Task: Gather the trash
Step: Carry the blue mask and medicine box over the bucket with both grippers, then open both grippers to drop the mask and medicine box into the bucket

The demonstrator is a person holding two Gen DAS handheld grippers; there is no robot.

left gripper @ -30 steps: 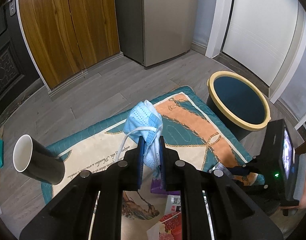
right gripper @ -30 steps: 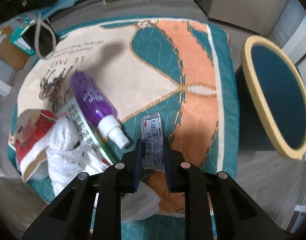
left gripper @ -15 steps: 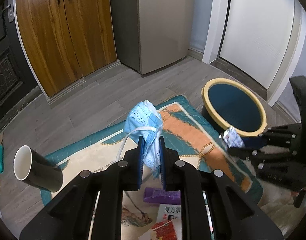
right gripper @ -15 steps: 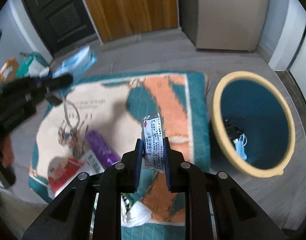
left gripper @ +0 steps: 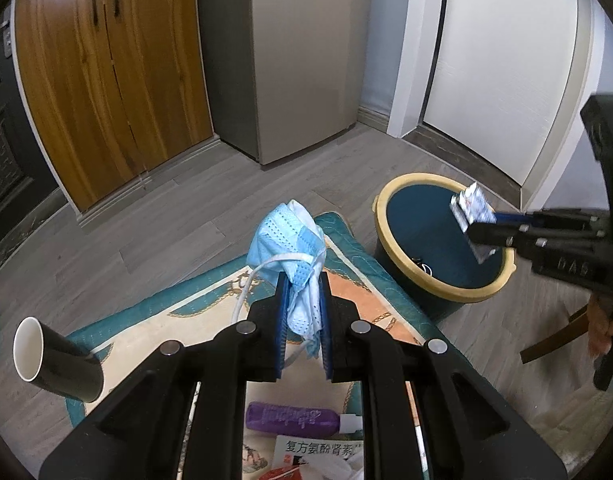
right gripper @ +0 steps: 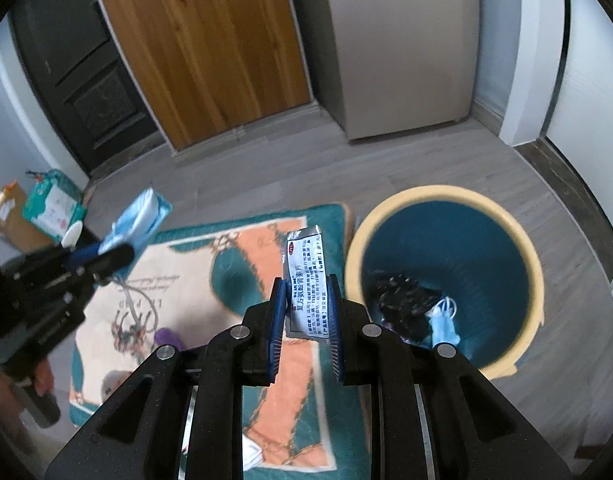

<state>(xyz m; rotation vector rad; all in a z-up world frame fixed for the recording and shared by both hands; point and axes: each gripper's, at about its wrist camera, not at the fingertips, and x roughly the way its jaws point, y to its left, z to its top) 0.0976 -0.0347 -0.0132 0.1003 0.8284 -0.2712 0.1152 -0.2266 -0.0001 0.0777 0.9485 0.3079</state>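
Right gripper (right gripper: 305, 312): was clamped on a silver pill packet (right gripper: 305, 280), both blue pads pressed flat against its sides.
Pill packet: stood pretty much upright, long axis running along the fingers, top edge pointing away from the camera. In the left wrist view the same packet (left gripper: 472, 214) hung over the near rim of the bin, so above it, not in it.
Left gripper (left gripper: 302, 320): was pinching a scrunched blue face mask (left gripper: 292, 240), bulk of it bunched above the fingertips, white ear loop dangling down to the left.
Bin (right gripper: 538, 280): dark teal tub with a yellow rim, standing on the wood floor just right of the rug. Some dark junk and another blue mask (right gripper: 444, 322) sat at the bottom.
Rug (right gripper: 266, 264): teal and orange, under both grippers.
Still on the rug: a purple spray bottle (left gripper: 294, 418) lying on its side, nozzle to the right, plus a printed medicine box (left gripper: 318, 450) just beside it.
Off to the left: a black cup (left gripper: 54, 360) tipped on its side, white inside facing left.
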